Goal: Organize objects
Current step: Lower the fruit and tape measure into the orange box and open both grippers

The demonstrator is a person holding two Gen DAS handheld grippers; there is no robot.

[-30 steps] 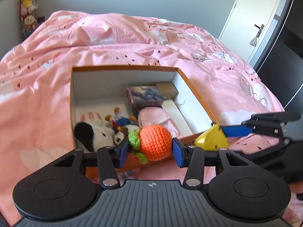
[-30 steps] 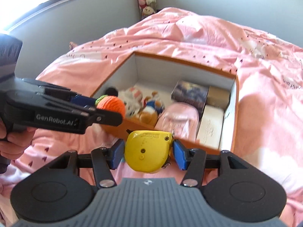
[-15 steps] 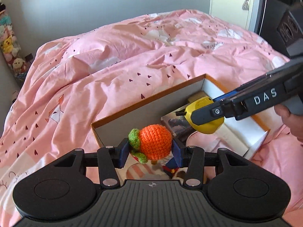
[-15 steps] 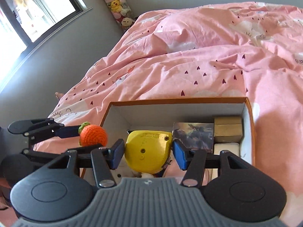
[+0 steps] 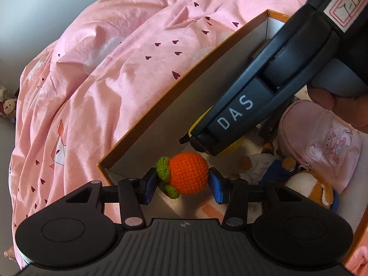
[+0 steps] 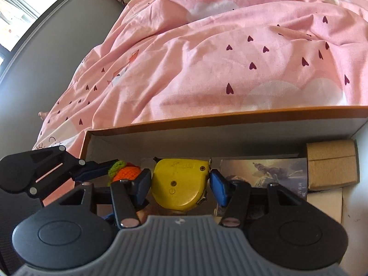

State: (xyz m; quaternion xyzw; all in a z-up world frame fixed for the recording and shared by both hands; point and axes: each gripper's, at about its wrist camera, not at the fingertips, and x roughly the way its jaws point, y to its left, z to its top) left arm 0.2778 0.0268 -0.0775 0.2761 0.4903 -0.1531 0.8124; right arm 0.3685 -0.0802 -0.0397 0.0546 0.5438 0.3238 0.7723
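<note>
Jaws of the left gripper [image 5: 182,182] clamp an orange crocheted ball [image 5: 188,172], the right gripper's [image 6: 180,185] clamp a yellow plastic tape measure [image 6: 179,184], both inside the orange-rimmed cardboard box [image 6: 230,119].

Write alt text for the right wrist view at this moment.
The right gripper grips a yellow tape measure over an open cardboard box on a pink bedspread. To its left, the left gripper holds an orange crocheted ball; a picture-covered box and a tan box lie inside.
</note>
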